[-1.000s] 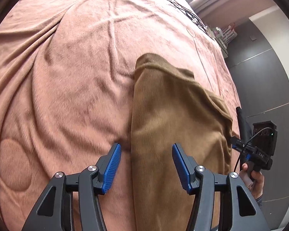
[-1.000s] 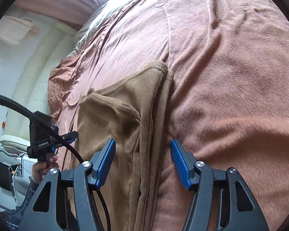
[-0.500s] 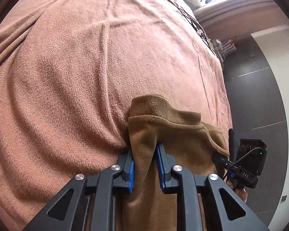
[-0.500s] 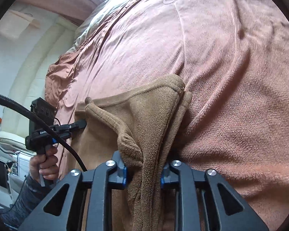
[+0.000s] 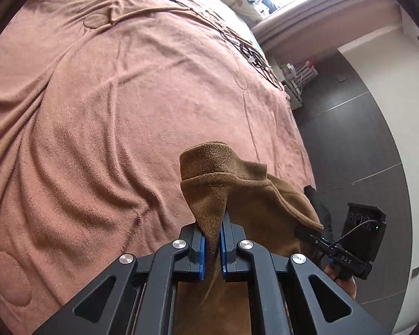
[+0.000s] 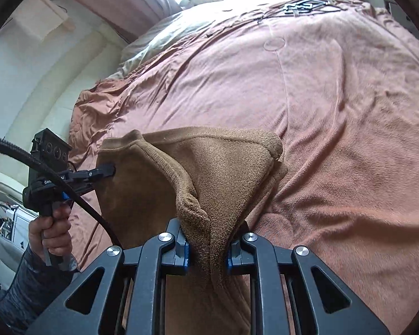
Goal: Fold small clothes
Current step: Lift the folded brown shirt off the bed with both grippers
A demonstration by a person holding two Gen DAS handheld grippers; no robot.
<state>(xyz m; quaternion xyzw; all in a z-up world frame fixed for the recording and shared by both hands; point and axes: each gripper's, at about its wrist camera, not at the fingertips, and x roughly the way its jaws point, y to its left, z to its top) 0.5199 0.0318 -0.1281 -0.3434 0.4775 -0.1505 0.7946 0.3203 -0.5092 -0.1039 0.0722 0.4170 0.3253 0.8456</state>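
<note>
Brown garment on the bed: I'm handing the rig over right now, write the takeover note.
Left gripper: shut on one corner of the brown garment.
Right gripper: shut on the opposite corner, with a thicker bunch of cloth between its fingers.
Both gripped corners are raised off the pink blanket; the garment's far edge stretches between the two grippers, and the rest hangs out of view beneath them.
Done: both corners gripped and raised.
Left: carry the held edge over to make the fold, lay it flat, release both, probably smooth it.
</note>
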